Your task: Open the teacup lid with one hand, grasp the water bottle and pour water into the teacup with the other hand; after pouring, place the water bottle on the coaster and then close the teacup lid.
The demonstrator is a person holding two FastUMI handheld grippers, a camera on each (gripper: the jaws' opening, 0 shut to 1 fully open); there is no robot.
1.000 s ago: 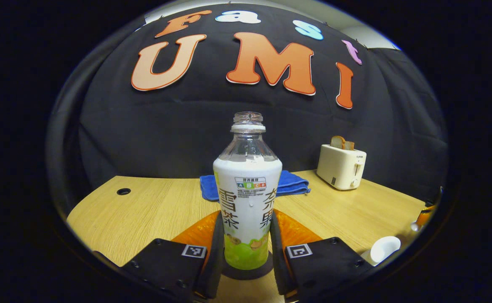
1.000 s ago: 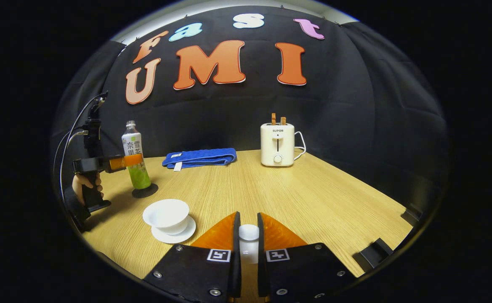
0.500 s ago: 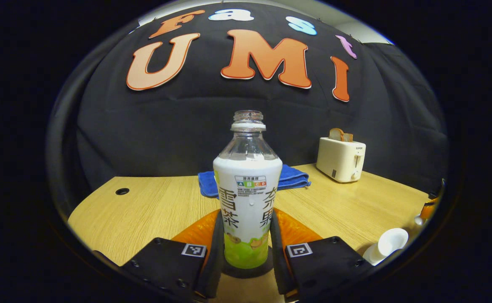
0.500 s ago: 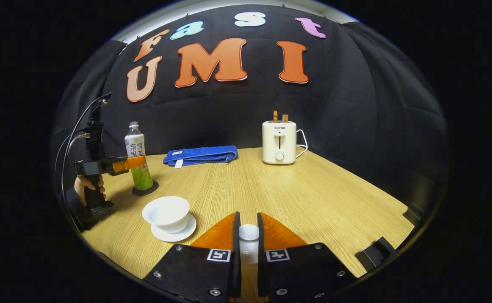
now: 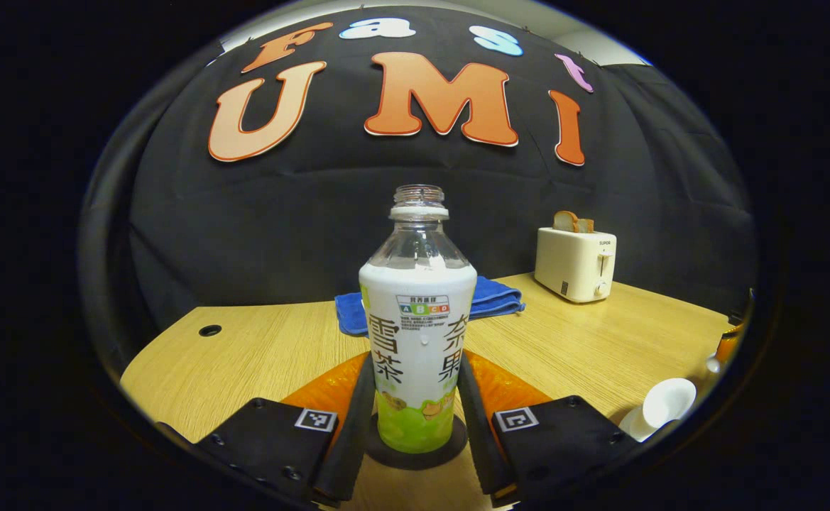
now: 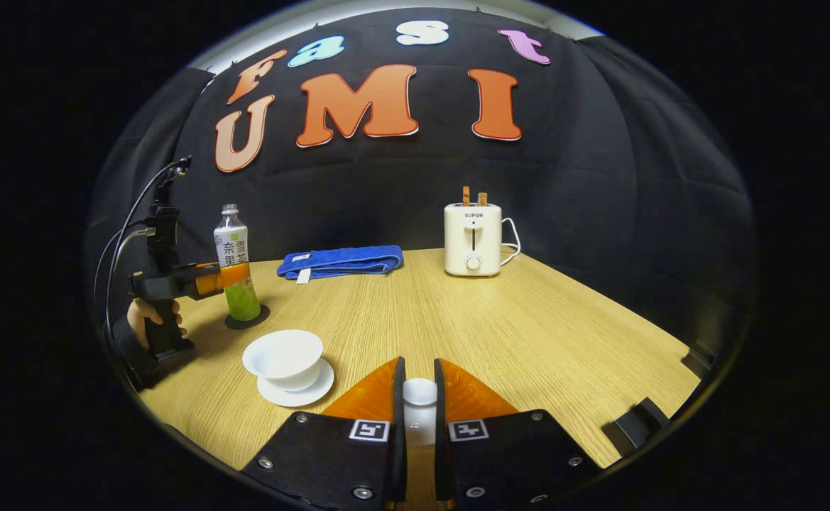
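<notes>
Dark and round, the coaster (image 5: 415, 451) sits under the water bottle (image 5: 418, 333), which stands upright and uncapped at the 6 o'clock edge of the left gripper view. The left gripper (image 5: 415, 404) flanks the bottle's lower body; its jaws look slightly parted, and whether they press on the label I cannot tell. In the right gripper view the same pair is at 9 o'clock, with a hand (image 6: 148, 314) on the gripper's handle.

Moving right, the open teacup (image 6: 283, 356) rests on its saucer (image 6: 295, 389) at about 8 o'clock in that view, near the bottle but apart from it. At 6 o'clock the right gripper (image 6: 419, 419) is closed on the white knob of the teacup lid (image 6: 419, 392), held off the table (image 6: 528, 333).

Judged from this, the bottle has been set down and the step in hand is letting go of it. To do it well, spread the jaws evenly and draw straight back, so neither finger drags the tall, open bottle off the coaster or tips it. Then carry the lid level toward 8 o'clock and lower it squarely onto the cup's rim.

Far off stand a blue towel (image 6: 340, 261) and a toaster (image 6: 473, 239).
</notes>
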